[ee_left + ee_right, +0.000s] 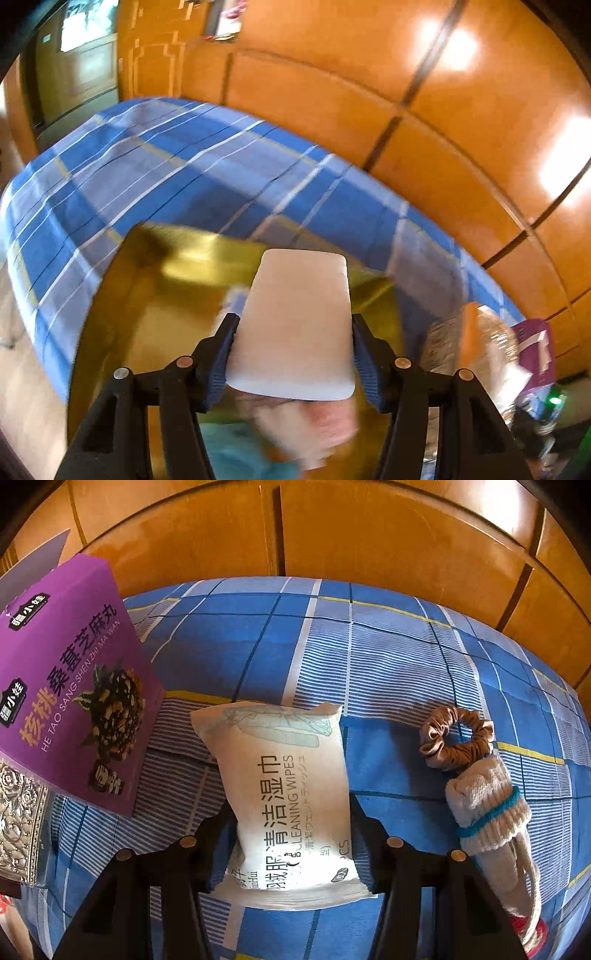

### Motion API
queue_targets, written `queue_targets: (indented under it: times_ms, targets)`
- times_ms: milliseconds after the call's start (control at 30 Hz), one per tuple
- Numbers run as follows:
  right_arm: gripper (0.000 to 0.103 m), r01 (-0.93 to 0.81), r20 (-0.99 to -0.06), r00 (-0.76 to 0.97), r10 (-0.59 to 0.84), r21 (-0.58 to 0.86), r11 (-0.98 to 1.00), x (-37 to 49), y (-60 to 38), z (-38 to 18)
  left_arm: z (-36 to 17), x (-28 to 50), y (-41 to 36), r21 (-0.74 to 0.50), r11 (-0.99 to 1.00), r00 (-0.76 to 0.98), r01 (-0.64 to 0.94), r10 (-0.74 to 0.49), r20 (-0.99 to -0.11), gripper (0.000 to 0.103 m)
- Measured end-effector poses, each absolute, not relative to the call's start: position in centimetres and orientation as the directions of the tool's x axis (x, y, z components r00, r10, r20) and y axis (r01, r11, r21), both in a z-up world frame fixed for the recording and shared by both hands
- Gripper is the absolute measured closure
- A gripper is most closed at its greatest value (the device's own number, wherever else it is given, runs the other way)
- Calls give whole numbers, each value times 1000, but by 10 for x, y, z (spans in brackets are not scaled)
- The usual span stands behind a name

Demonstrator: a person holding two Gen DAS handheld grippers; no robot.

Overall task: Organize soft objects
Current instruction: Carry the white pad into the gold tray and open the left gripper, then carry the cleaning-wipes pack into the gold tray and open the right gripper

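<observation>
My left gripper (293,321) is shut on a white rectangular pad (299,280), its blue fingertips pressing both long sides. It hangs over an open golden box (177,288) on the bed; blurred pink (314,428) and teal (240,454) soft items lie inside the box. My right gripper (288,808) is shut on a white pack of cleaning wipes (273,746), which rests low over the blue checked bedsheet (369,646). To the right of the pack lie a brown scrunchie (458,742) and a rolled white sock with a teal band (487,808).
A purple snack box (70,686) leans at the left of the right wrist view, with a silver embossed item (18,823) below it. Orange wooden wardrobe doors (332,528) stand behind the bed. The left wrist view is motion-blurred.
</observation>
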State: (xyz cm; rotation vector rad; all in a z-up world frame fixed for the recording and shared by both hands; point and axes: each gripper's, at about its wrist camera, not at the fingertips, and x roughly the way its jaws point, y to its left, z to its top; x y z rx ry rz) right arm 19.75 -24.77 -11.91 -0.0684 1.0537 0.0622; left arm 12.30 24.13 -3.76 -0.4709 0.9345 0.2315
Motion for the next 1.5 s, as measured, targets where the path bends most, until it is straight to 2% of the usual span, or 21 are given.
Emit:
queue_targets:
  times_ms: [67,133,200,500,767,1000,1133,1300,1500]
  targets:
    - [48,-73,-866,499,9,-32,997,195,-247,-119,-48,116,255,-273,870,570,-411,12,-822,39]
    - [48,-62,-863,505,2,-34,997,193,-245,-119,-55,110,265,-273,868,561,-415,8,-828,25]
    - [48,-49,-860,510,-10,-40,998,191,-243,-119,-57,105,268,-244,870,559,-429,43,-828,18]
    - [48,-17,-872,489,-28,-42,999,197,-241,-119,-52,54,253,-204,895,622,-397,99,-777,15]
    - [51,42,-911,412,-25,-9,999,212,-254,-107,-47,20,218,-175,939,666,-297,72,-742,15]
    - [51,89,-889,452,-76,-40,995,233,-259,-64,-40,8,193,-164,961,697,-221,38,-717,14]
    - [51,93,-847,519,-111,-74,993,249,-251,-20,-38,4,183,-164,968,703,-188,16,-711,13]
    - [51,9,-784,615,-85,-101,995,259,-210,33,-38,1,175,-147,975,706,-164,12,-708,13]
    - [51,-249,-718,681,144,-41,968,233,-124,74,-39,-4,176,-134,976,710,-171,28,-704,12]
